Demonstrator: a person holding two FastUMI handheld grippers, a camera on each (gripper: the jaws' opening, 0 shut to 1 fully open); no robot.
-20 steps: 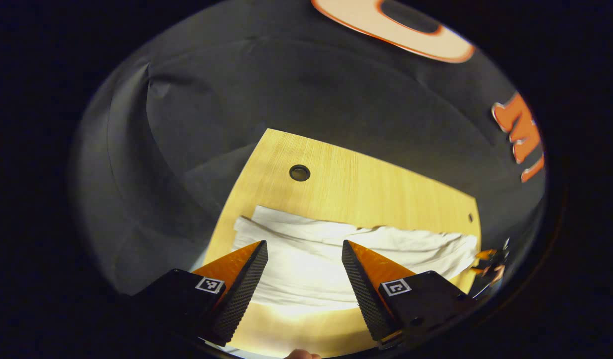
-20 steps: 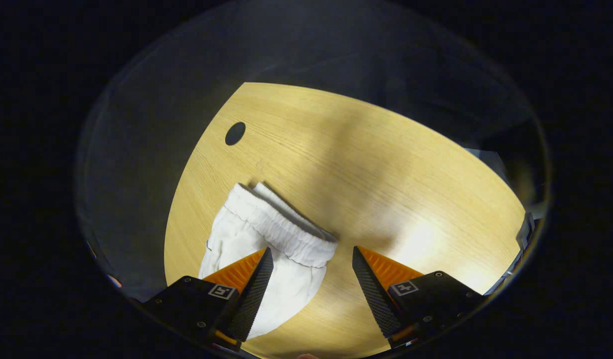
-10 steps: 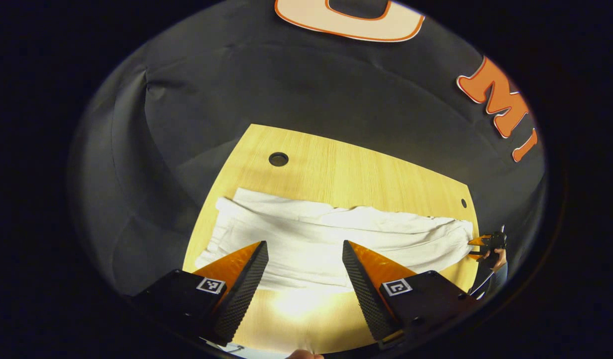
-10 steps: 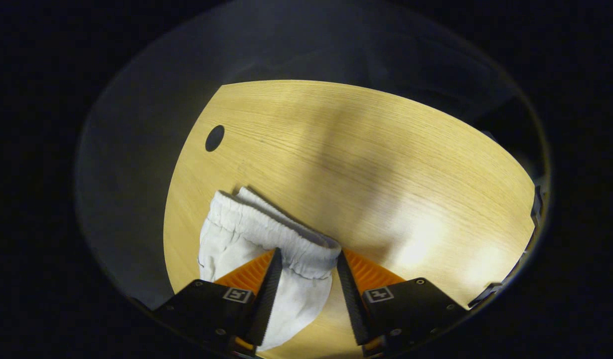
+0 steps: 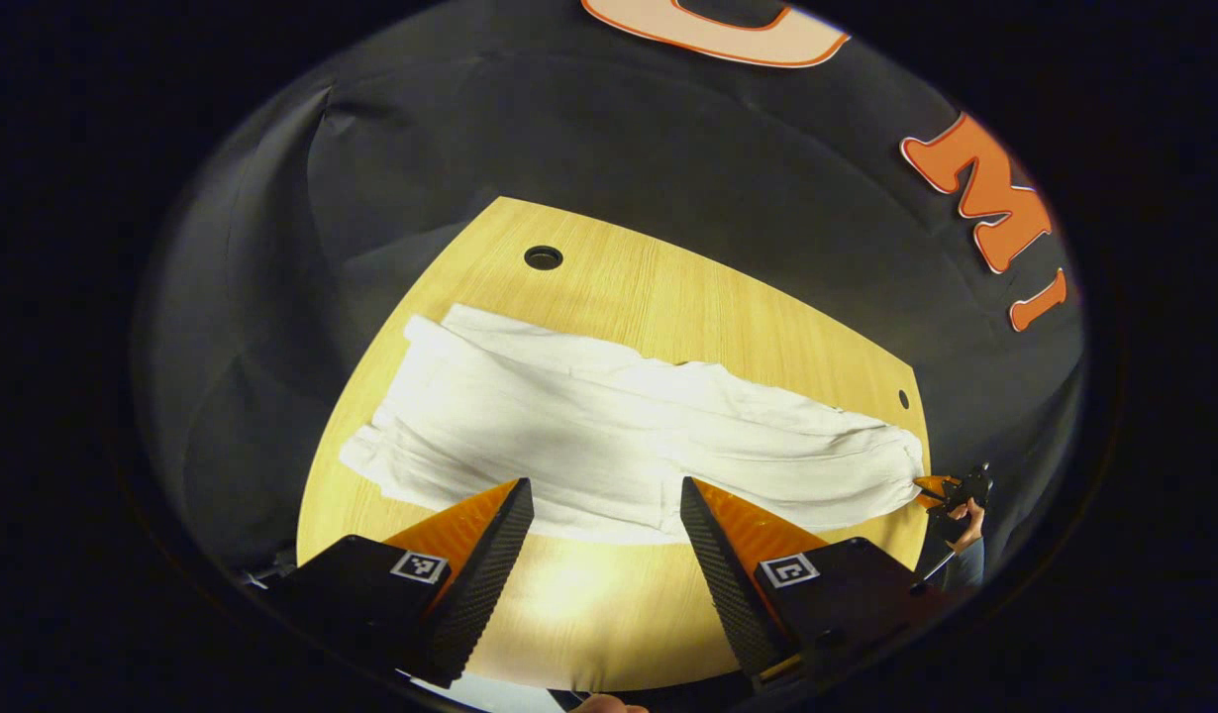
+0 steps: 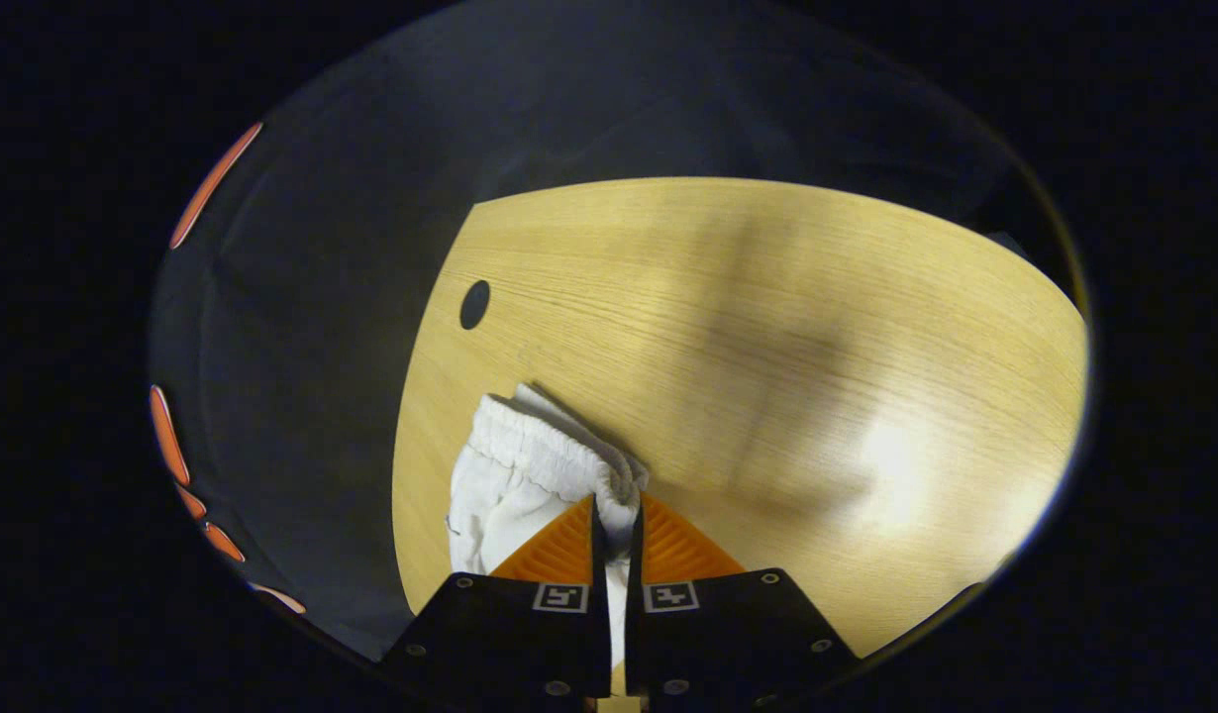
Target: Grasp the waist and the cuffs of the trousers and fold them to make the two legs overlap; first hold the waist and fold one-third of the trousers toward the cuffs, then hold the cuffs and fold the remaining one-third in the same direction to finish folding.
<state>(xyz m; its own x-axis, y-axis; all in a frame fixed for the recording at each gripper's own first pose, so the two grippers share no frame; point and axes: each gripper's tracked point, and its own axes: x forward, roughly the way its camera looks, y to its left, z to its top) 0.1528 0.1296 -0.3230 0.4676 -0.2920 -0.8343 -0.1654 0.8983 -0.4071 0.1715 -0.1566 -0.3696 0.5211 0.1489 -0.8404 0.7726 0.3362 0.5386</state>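
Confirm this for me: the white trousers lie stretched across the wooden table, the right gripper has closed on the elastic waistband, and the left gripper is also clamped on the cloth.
Not quite. The left gripper is open, its fingers spread above the trousers with nothing between them, as the left gripper view shows. The rest holds: the trousers lie across the wooden table, and the right gripper is shut on the waistband.

- A hard light from above floods the wooden table (image 5: 767, 327), leaving a glare patch on its near edge in the left gripper view.
- The white trousers (image 5: 609, 446) burn bright, creases faintly shaded.
- In the right gripper view, a broad soft shadow crosses the table beside a hot spot.
- The booth's cloth wall (image 5: 619, 149) stays dim.
- Fisheye distortion bends the table's edges.
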